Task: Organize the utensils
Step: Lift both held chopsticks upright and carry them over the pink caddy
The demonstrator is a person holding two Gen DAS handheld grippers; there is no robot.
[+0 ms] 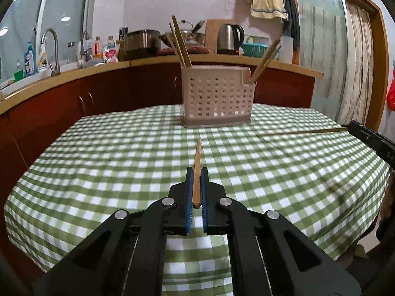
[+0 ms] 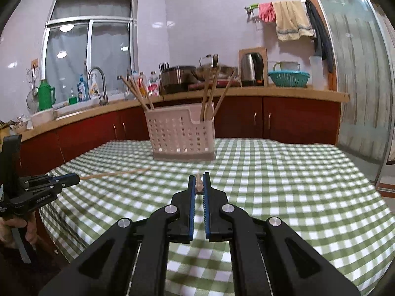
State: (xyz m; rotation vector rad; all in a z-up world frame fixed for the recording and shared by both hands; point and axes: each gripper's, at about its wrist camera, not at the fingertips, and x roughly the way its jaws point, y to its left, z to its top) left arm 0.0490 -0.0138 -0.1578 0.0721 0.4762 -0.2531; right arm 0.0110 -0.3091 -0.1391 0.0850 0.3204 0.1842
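Both grippers w/ a chopstick each, in front of the utensil basket.

Left gripper [image 1: 197, 172]: jaws nearly closed, blue pads clamped on a wooden chopstick [image 1: 197, 162] that lies along the fingers & pokes out ahead, tip aimed at the perforated pink utensil basket [image 1: 218, 98], well short of it. Right gripper [image 2: 199, 180]: jaws likewise pinched on a second chopstick [image 2: 198, 182], seen end-on here; in left wrist view it runs sideways [image 1: 303, 132], in front & right of basket, apart from it. Basket stands upright on the green checked tablecloth [image 1: 98, 162], far side of the table; chopsticks [image 2: 138, 93] lean in its left end, more [image 2: 212, 96] in right compartment. Behind basket: counter [image 2: 296, 91] w/ kettle [image 2: 251, 69].
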